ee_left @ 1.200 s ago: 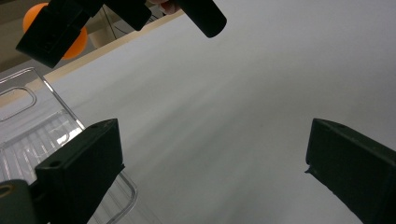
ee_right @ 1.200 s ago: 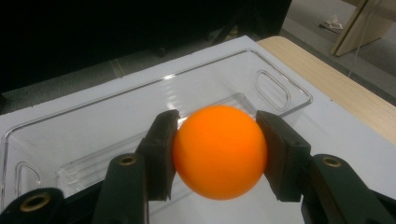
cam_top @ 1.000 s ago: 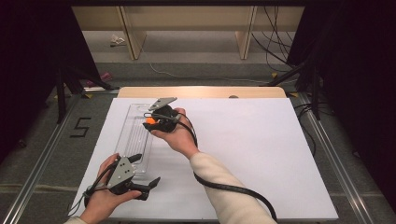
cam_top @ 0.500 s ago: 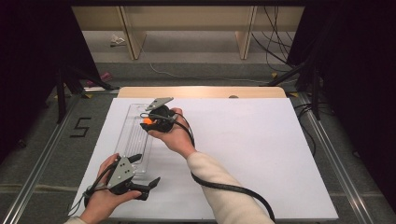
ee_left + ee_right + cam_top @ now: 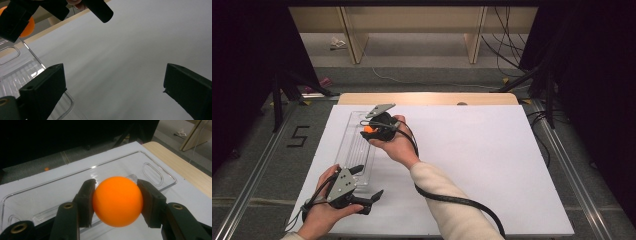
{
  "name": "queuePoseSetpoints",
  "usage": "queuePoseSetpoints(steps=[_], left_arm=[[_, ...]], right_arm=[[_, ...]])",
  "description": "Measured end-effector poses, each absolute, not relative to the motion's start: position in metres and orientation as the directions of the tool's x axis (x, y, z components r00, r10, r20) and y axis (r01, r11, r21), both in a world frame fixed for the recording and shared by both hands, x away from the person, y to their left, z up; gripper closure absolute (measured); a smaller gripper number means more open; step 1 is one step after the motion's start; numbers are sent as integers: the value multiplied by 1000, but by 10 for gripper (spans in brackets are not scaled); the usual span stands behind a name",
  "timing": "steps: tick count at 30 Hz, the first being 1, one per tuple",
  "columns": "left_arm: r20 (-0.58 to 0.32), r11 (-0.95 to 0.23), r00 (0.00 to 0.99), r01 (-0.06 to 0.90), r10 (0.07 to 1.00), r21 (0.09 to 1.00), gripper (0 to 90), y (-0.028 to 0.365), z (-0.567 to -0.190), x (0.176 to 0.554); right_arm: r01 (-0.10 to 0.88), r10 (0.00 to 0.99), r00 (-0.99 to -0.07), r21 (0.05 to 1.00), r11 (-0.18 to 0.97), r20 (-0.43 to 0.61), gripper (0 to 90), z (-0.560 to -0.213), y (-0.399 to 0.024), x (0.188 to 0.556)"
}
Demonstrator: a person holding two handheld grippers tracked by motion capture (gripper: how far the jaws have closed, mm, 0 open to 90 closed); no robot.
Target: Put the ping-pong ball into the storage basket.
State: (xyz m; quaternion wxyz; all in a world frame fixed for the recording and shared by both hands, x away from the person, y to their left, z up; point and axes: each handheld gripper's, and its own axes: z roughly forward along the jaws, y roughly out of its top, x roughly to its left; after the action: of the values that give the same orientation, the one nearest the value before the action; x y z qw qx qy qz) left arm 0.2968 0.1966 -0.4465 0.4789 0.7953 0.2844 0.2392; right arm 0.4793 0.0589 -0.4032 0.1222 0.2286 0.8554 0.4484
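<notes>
White sheeting covers the surface (image 5: 492,165), and nearest the person the left hand (image 5: 319,215) holds the left tongs (image 5: 367,182) low over its near left part, just off the near end of a clear plastic tray (image 5: 354,150). Those tongs stand wide apart and hold nothing; in the left gripper view one black jaw sits over the tray's rounded corner and the other over bare white sheet. A grey three-cornered plate (image 5: 341,184) lies on top of them, and a black cable trails back under the wrist.

Farther in, a cream sleeve (image 5: 447,200) reaches diagonally from the near edge toward the tray, with a thick black cable (image 5: 457,201) looping beside it. The right hand (image 5: 394,145) carries the right tongs (image 5: 368,131) above the tray's far half. These are closed on an orange ball (image 5: 117,201), one pad pressed to each side of it, as the right gripper view shows plainly. Beneath the ball lies the tray's ribbed clear floor and a slotted handle hole (image 5: 152,173) at one end. From above, the ball shows as an orange spot at the tongs' tip, over the tray; whether it touches the tray I cannot tell.

Beyond the white sheet a strip of pale wood (image 5: 427,98) edges the surface. Past that, grey floor (image 5: 422,60) runs to wooden furniture legs, with loose cables at the right, a marked "5" (image 5: 298,136) on the floor at the left, and dark curtains on both sides.
</notes>
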Motion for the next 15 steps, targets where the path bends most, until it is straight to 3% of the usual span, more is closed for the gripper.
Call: queuePoseSetpoints(steps=[15], left_arm=[[110,-381,724,222,681,897,38,197,-446,297]], right_arm=[[280,494,-870,822,496,-2,515,-404,69,480]])
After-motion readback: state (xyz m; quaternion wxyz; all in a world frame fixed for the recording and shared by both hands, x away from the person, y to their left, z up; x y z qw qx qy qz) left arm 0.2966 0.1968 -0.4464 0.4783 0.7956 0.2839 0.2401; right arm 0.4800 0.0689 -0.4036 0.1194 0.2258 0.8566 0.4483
